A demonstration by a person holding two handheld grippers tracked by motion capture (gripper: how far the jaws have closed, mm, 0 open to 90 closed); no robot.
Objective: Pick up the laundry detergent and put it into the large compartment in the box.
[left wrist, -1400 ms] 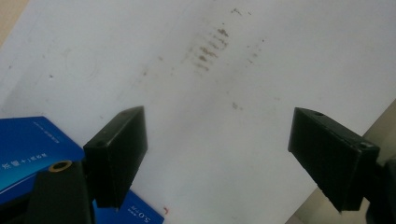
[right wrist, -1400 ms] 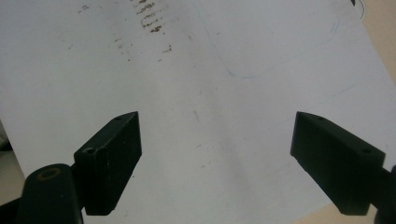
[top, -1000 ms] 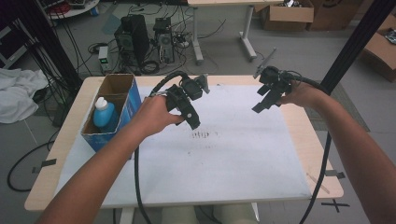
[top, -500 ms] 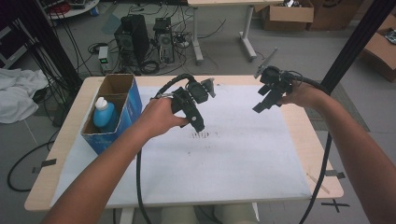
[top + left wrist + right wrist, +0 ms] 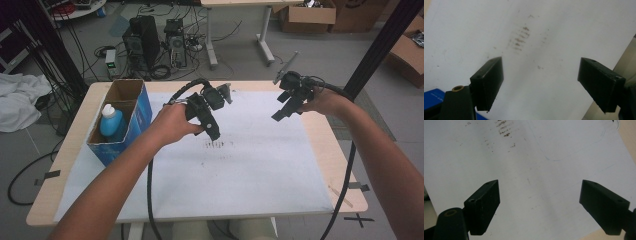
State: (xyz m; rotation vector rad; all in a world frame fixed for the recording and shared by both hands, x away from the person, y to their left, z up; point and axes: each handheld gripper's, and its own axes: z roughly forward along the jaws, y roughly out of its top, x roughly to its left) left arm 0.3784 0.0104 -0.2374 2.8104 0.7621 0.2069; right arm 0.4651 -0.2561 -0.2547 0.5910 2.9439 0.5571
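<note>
- The left gripper (image 5: 214, 134) hangs over the white sheet (image 5: 260, 170), just above a patch of brown smudges (image 5: 216, 145) near the sheet's middle. Its jaws stand wide apart with nothing between them, though they have just been closing a little.
- In the left gripper view the same smudges (image 5: 520, 40) lie at about twelve o'clock from the gap between the jaws — bare white sheet (image 5: 554, 30) sits under the gap itself.
- The right gripper (image 5: 280, 114) is held up over the sheet's far right part, at about two o'clock from the smudges and well apart from the left gripper.
- In the right gripper view its jaws are spread wide, empty, with the smudges (image 5: 504, 128) at about eleven o'clock and a faint blue curved line (image 5: 574, 151) at one o'clock; what that line is cannot be told from here.
- A blue cardboard box (image 5: 137, 112) stands at the table's left edge, at roughly nine o'clock from the left gripper — a blue bottle with a white cap (image 5: 112, 122) stands inside it.
- The wooden table (image 5: 330, 150) shows as a bare strip around the sheet.
</note>
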